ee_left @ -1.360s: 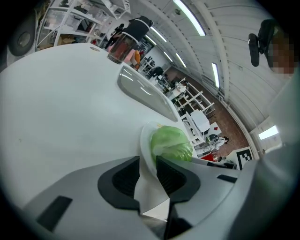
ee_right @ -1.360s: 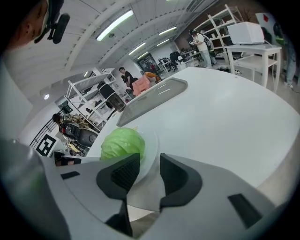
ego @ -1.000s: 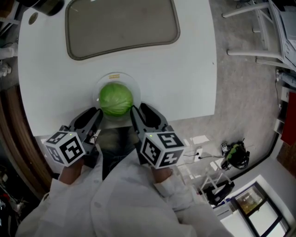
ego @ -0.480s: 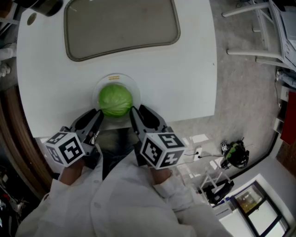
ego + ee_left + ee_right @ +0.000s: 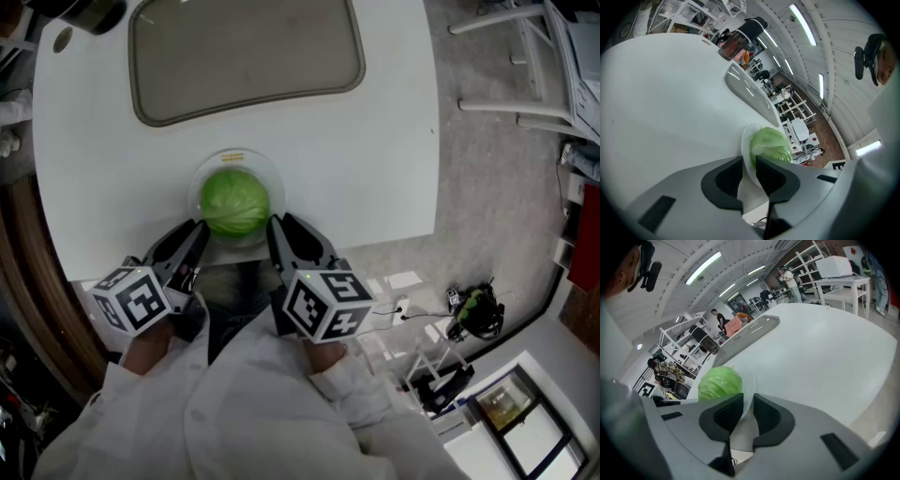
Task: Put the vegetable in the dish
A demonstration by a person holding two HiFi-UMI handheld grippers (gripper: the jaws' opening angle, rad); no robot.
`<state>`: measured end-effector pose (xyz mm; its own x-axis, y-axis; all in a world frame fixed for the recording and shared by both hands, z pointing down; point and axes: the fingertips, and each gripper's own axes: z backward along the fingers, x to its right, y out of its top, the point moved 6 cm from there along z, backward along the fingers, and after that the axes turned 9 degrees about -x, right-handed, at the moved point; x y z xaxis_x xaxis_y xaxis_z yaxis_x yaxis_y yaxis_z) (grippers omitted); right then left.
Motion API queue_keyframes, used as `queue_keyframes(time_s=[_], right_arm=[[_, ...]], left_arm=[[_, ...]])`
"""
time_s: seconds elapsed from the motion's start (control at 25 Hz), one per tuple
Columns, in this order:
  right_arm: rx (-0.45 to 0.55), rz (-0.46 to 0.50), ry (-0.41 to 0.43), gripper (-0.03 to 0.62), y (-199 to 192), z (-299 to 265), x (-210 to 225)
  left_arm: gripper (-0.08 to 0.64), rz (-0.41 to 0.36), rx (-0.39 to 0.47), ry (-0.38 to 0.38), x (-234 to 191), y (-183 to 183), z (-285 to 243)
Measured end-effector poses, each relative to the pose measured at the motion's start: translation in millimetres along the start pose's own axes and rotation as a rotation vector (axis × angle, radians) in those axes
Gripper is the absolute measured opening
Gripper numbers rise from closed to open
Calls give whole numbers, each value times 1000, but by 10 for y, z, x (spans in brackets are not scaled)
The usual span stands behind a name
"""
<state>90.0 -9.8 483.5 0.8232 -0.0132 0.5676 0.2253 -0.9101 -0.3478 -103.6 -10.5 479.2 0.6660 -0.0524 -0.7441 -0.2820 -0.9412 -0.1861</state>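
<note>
one round green cabbage (image 5: 234, 201) fills the dish (image 5: 273, 176); left tongs (image 5: 749, 163) and just-closed right tongs (image 5: 748, 401) clamp its rim.

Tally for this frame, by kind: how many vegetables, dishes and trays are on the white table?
Vegetables: 1 (green cabbage)
Dishes: 1 (clear dish, holding the cabbage)
Trays: 1 (grey tray, at the far side)
Total: 3

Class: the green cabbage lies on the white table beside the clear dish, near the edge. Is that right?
No. The cabbage sits in the dish, not beside it, as the head view shows; the dish is near the edge of the table.
</note>
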Motion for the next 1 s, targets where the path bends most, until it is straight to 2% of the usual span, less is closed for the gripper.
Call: queue_keyframes(time_s=[0.24, 0.4, 0.64, 0.8, 1.0], right_arm=[[26, -22, -2, 72, -14, -15, -19], [17, 6, -18, 72, 2, -18, -30], [-13, 54, -55, 74, 47, -4, -41], [-28, 62, -61, 72, 52, -6, -37], [-34, 67, -64, 69, 44, 11, -30]], left_arm=[[80, 55, 17, -18, -44, 14, 9], [57, 75, 22, -4, -64, 25, 4], [48, 64, 22, 15, -39, 30, -21], [48, 6, 7, 51, -21, 37, -23], [48, -9, 6, 67, 0, 17, -14]])
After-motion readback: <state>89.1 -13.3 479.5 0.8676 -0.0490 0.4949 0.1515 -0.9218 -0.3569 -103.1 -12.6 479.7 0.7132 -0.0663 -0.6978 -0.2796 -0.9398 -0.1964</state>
